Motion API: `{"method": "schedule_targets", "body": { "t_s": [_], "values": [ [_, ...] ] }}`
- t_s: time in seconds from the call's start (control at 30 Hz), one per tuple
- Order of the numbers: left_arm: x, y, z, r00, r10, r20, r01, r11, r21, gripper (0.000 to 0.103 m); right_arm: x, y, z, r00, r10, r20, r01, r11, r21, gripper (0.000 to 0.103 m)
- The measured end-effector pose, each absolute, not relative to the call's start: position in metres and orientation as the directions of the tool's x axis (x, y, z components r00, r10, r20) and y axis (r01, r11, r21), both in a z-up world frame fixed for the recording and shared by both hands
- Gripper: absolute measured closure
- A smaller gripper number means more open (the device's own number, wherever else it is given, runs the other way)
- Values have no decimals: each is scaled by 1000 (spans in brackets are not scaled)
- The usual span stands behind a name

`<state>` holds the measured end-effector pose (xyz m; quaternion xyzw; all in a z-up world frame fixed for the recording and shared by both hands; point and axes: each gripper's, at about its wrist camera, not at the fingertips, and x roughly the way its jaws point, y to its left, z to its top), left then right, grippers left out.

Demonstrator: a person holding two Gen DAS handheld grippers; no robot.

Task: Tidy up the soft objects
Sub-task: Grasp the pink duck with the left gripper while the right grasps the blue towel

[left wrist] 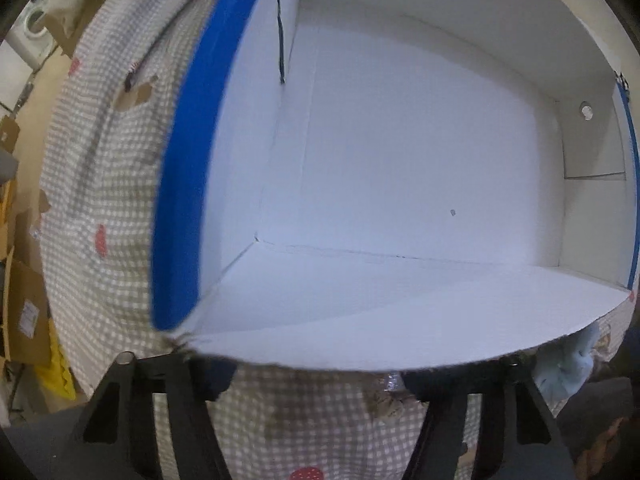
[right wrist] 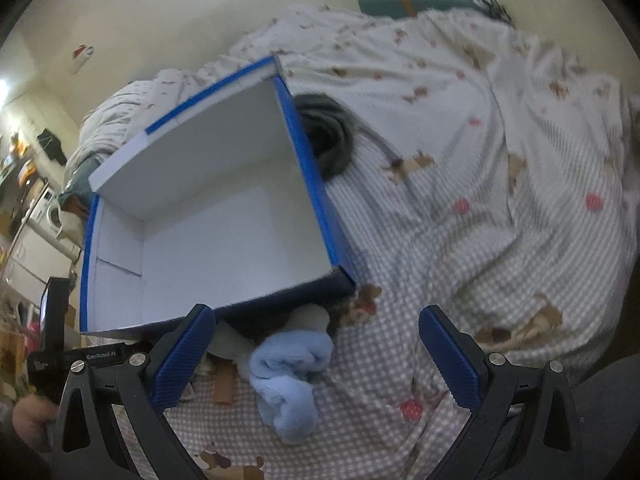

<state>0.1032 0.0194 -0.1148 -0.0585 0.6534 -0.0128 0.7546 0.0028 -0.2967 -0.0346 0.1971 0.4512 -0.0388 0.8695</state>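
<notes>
Towel [right wrist: 288, 376], light blue, lies crumpled on the checked bedspread [right wrist: 460, 248] right at the front edge of the blue box [right wrist: 320, 200], w/ a pale soft item [right wrist: 312, 320] tucked just behind it under the box rim. Box interior is white. Right tongs [right wrist: 316, 356] spread wide open around the towel, not touching. Left tongs [left wrist: 316, 380] at the box's near wall [left wrist: 360, 344], tips hidden, so can't tell their state. Dark coiled thing [right wrist: 328, 136] sits beside the box's far side.

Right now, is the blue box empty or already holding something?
Empty. The blue box shows only bare white floor and walls in both views; the light blue towel lies outside on the bedspread.
</notes>
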Motion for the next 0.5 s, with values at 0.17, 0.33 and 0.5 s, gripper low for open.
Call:
{"method": "schedule_targets", "body": {
  "t_s": [0.17, 0.33, 0.5],
  "values": [
    [101, 18, -129, 127, -110, -986, -65, 991, -119, 64, 14, -292, -60, 488, 189, -852, 248, 906, 343, 0],
    [92, 20, -122, 163, -133, -978, -79, 986, -147, 64, 21, -266, -77, 399, 221, -890, 155, 940, 303, 0],
    [78, 20, -111, 191, -96, -977, -87, 990, -115, 64, 22, -250, -92, 332, 208, -920, 103, 961, 255, 32]
  ]
}}
